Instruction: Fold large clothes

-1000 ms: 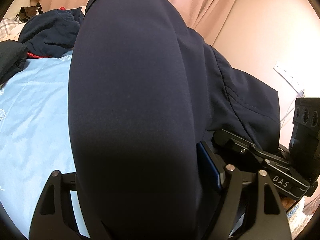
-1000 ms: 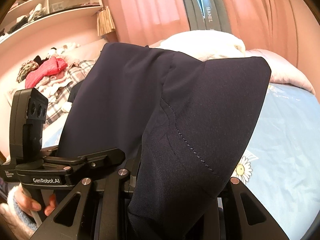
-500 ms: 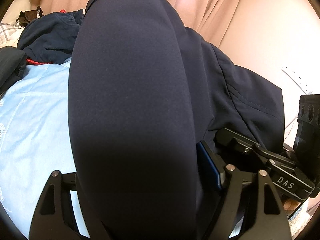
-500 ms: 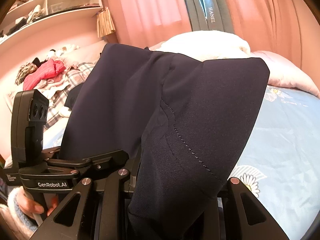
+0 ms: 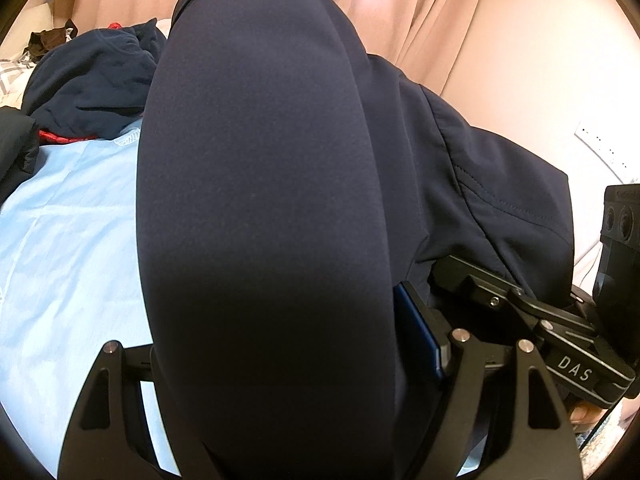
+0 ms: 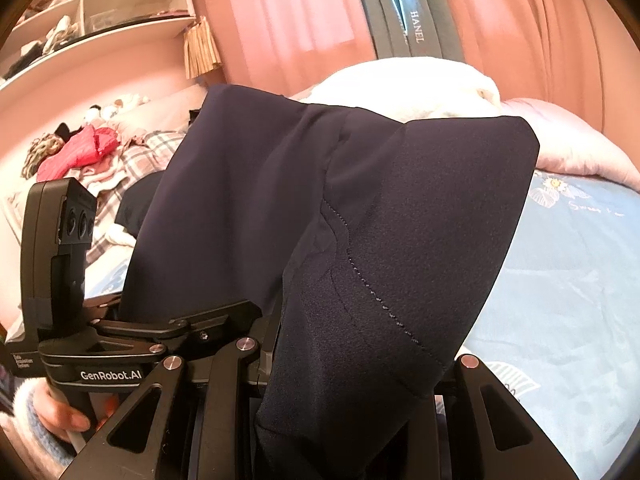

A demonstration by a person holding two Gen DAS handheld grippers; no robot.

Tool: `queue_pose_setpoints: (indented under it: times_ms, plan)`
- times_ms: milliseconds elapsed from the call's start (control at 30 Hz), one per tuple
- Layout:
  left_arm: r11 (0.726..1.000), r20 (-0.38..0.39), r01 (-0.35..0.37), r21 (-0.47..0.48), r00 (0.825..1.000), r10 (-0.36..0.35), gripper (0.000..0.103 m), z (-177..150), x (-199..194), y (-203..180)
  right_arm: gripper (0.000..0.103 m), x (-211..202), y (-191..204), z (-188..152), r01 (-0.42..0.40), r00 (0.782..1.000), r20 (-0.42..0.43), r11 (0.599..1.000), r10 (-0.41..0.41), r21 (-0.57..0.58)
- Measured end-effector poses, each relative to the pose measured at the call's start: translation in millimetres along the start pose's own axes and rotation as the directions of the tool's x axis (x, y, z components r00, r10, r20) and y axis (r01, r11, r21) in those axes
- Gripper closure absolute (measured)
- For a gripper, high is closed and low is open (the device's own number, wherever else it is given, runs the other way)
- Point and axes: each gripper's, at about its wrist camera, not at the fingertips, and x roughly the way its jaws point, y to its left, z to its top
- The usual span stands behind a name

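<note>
Navy garment (image 5: 260, 200) remained gripped by both left gripper (image 5: 280, 360) and right gripper (image 6: 348, 380), held above light blue bedsheet (image 5: 60, 240). Slightly more distant clothes pile (image 5: 92, 84) visible than before; grips unchanged.

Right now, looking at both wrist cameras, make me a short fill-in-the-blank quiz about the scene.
1. The garment draped over both grippers is dark ____.
2. The bed sheet under it is light ____.
3. The curtains behind the bed are ____.
4. On the clothes pile by the shelves lies a bright ____ jacket.

Missing words: navy; blue; pink; red
</note>
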Motion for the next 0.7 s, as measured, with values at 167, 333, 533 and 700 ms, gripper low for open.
queue_pose_setpoints:
  times_ms: [167,333,533,700]
  plan:
    - [1.000,-0.022,-0.008,0.005,1.000,0.008,0.024,2.7,7.5,-7.9,0.072,12.9,1.7,5.1,0.007,1.000,-0.018,1.000,-0.007,0.010]
    - [1.000,-0.048,-0.017,0.007,0.999,0.018,0.024,1.3,14.5,-14.4,0.072,25.5,1.9,9.0,0.010,0.999,-0.037,1.000,-0.009,0.027]
    - [1.000,-0.096,-0.028,-0.004,0.995,0.028,0.024,-3.5,20.2,-20.8,0.072,37.4,5.2,9.1,0.016,0.997,-0.083,0.999,-0.013,0.041]
    - [0.999,-0.130,-0.046,-0.018,0.991,0.043,0.024,-10.0,21.7,-25.6,0.072,52.4,9.1,11.2,0.028,0.992,-0.128,0.998,-0.020,0.060]
